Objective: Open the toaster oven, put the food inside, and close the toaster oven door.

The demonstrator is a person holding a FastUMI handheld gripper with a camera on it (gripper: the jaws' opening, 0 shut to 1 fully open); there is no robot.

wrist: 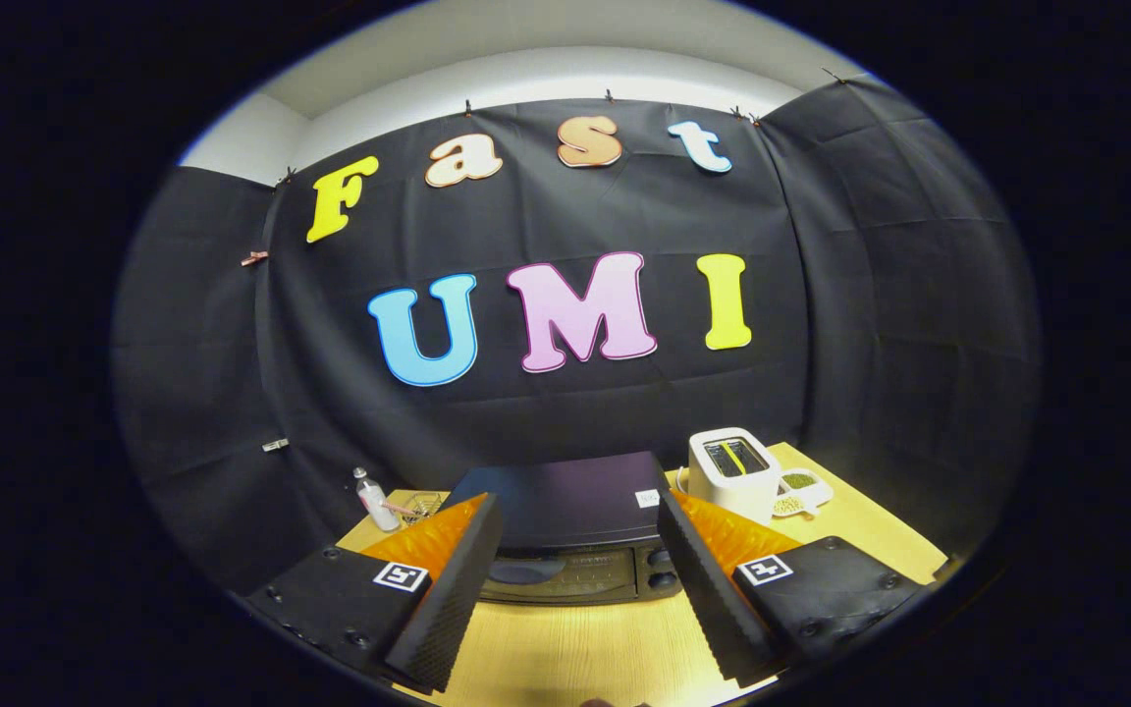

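On the wooden table (565,648), toaster oven (570,535) is sitting door-closed just beyond the gripper (575,589), fingers hanging apart, gripping nothing. Fits pre-open or post-close; food unidentifiable.

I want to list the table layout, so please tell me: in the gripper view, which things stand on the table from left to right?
Small clear plastic bottle → wire basket → black toaster oven, seen between the open gripper fingers → white pop-up toaster → small white dish of green food.
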